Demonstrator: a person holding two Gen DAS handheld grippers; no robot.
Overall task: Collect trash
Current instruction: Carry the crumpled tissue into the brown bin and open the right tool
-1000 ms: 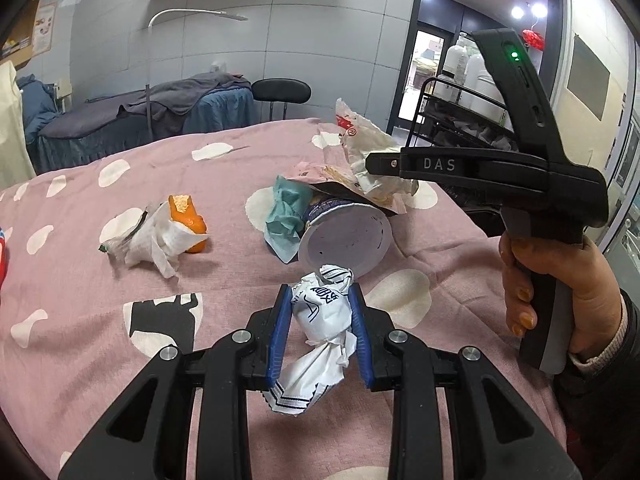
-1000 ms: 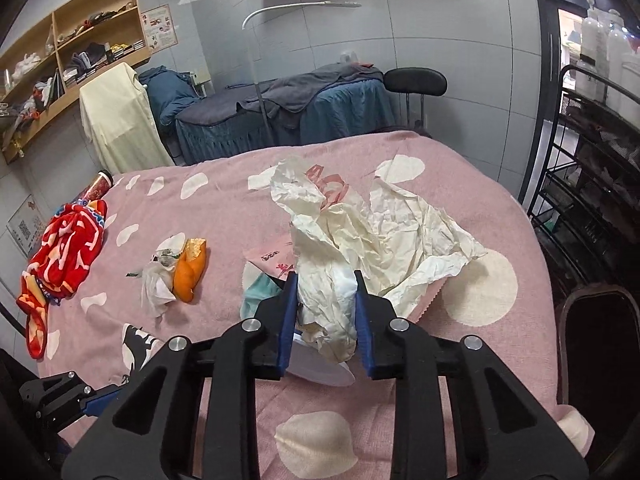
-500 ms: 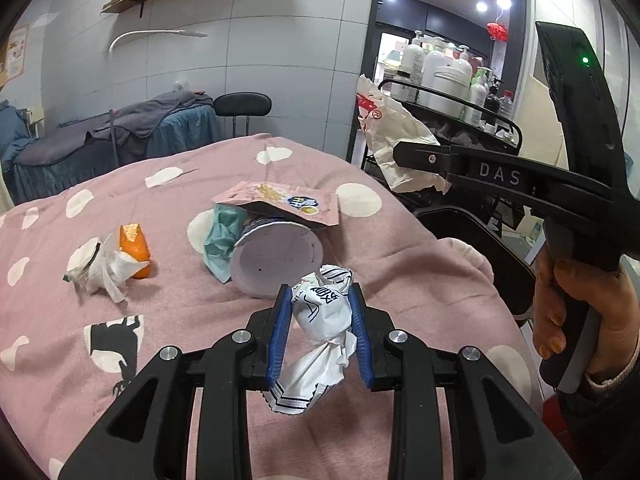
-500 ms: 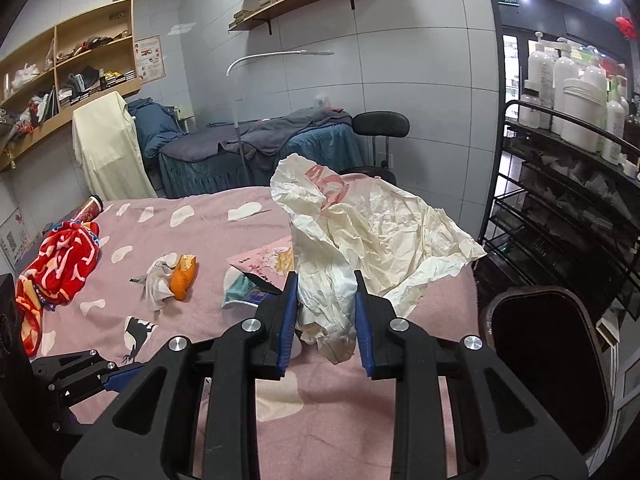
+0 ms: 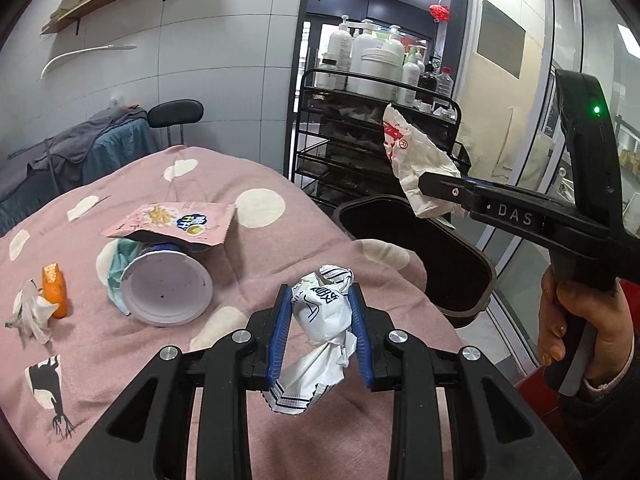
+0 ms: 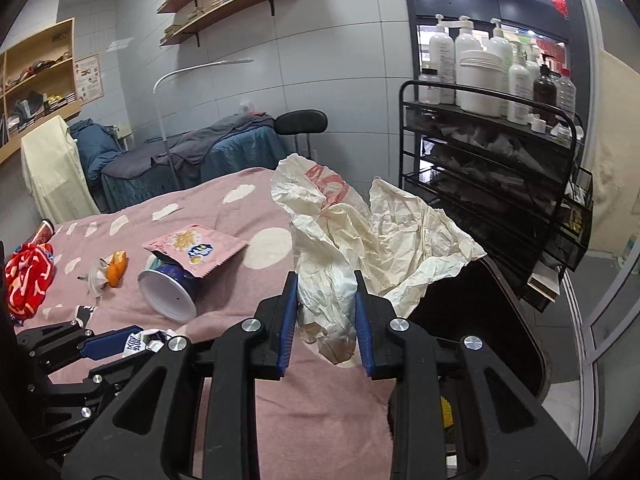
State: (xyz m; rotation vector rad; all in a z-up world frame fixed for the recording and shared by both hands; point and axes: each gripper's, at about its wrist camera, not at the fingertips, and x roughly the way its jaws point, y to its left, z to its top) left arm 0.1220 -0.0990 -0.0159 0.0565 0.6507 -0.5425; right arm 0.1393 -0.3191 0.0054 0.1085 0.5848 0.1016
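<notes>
Both grippers have swung toward the bed's edge since 1 second ago, so the black oval trash bin (image 5: 420,256), hidden then, now shows.

From the left wrist, the left gripper (image 5: 320,332) tilts down over the pink dotted bedspread (image 5: 100,356), its 2 blue pads pinching a crumpled white printed wrapper (image 5: 322,312) whose tail hangs below them. Ahead to the right, the right gripper (image 5: 436,192) reaches level over the bin, held by a hand (image 5: 580,332) in a dark sleeve, and clamps a crumpled cream paper bag with red print (image 5: 412,156). On the bedspread lie a tipped white-bottomed blue cup (image 5: 164,292), a pink snack packet (image 5: 172,224) resting on it, and an orange piece with white tissue (image 5: 40,300). A black wire rack of white bottles (image 5: 372,120) stands behind the bin.

From the right wrist, the right gripper (image 6: 326,316) points down, pads pressed on the paper bag (image 6: 376,236), which spreads wide and hides part of the bin (image 6: 500,320). The left gripper (image 6: 132,342) shows at lower left, closed on its wrapper. A red patterned cloth (image 6: 28,276) lies at the far left.
</notes>
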